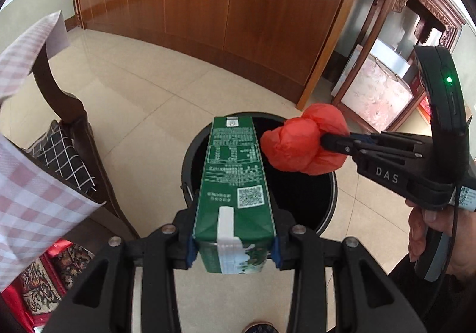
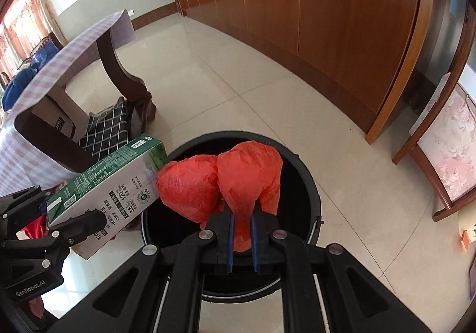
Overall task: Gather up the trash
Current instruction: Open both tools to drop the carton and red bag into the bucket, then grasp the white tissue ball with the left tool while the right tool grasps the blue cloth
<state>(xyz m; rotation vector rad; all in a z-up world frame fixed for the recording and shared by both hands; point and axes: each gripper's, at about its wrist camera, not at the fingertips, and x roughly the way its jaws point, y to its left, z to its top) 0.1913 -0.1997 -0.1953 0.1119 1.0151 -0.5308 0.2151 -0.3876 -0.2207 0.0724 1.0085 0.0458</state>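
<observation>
A: What containers are there, and what is in them?

B: One round black bin (image 1: pixel 315 199) stands on the tiled floor (image 1: pixel 142 89), lower centre in both views. Its inside shows only as black; I cannot tell whether anything lies in it.

A: And the trash?

B: The left gripper (image 1: pixel 233 246) is clamped on the sides of a green milk carton (image 1: pixel 235 172), its blue pads pressing the near end. In the left wrist view the carton stretches away over the left part of the bin's mouth. The right gripper (image 2: pixel 242 231) is nearly closed, pinching the neck of a red plastic bag (image 2: pixel 235 178), bunched in two lobes above the bin opening. In the right wrist view the carton's far end touches or just meets the bag at centre left.

A: What is hard to make out?

B: The bin's near rim is hidden behind the gripper bodies. The counter (image 2: pixel 59 77) with its pink checked cloth is cut off at the left edge. A hand (image 1: pixel 428 231) on the right gripper's handle shows only partly at the lower right of the left wrist view. Print on the carton is too small to read.
</observation>
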